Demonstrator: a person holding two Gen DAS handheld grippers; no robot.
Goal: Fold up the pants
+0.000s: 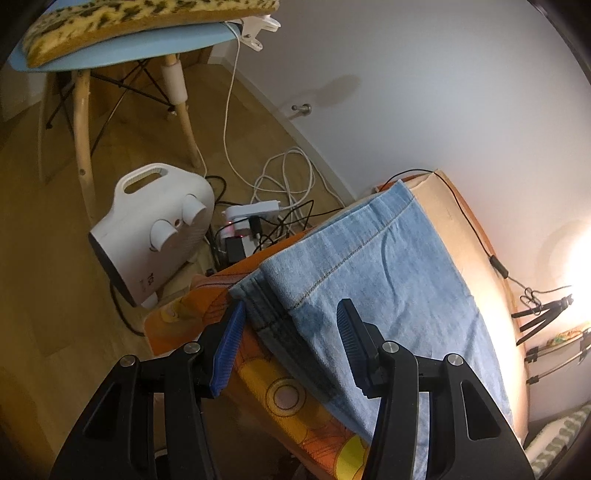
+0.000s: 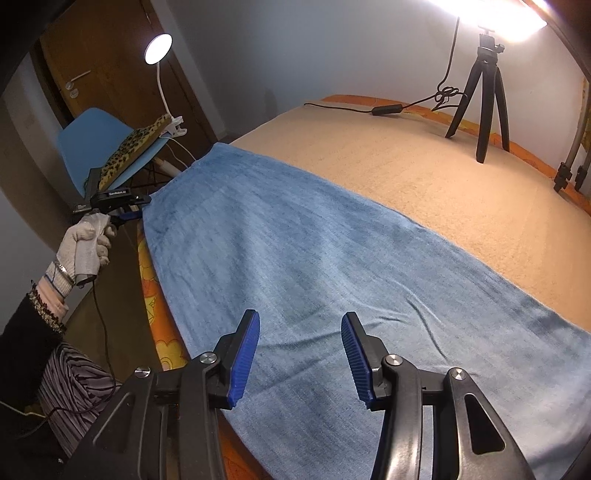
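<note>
Far left in the left wrist view, a blue chair (image 1: 122,48) carries a leopard-print cushion (image 1: 147,14), with a white clip lamp base (image 1: 258,31) clamped at its edge. On the wooden floor below it stands a white fan heater (image 1: 155,229), and just right of that a white power strip (image 1: 255,212) sits among tangled cables. Nearer, the left gripper (image 1: 291,328) hangs with its blue-padded jaws apart and nothing pinched, above the hem end of the pants (image 1: 369,266), whose light denim lies along the near edge of the bed (image 1: 461,229) over an orange patterned sheet (image 1: 288,398). In the right wrist view, a gloved hand (image 2: 86,240) at the far left holds the other tool's handle beside the pants' far left end. The pants (image 2: 314,258) lie flat and stretched across the beige bed cover (image 2: 424,177), from far left to near right, with a few shallow creases near the right side. The right gripper (image 2: 301,339) hovers over the cloth at the near edge, jaws spread, gripping nothing. Far right, a black tripod (image 2: 484,99) stands on the bed under a bright light.
</note>
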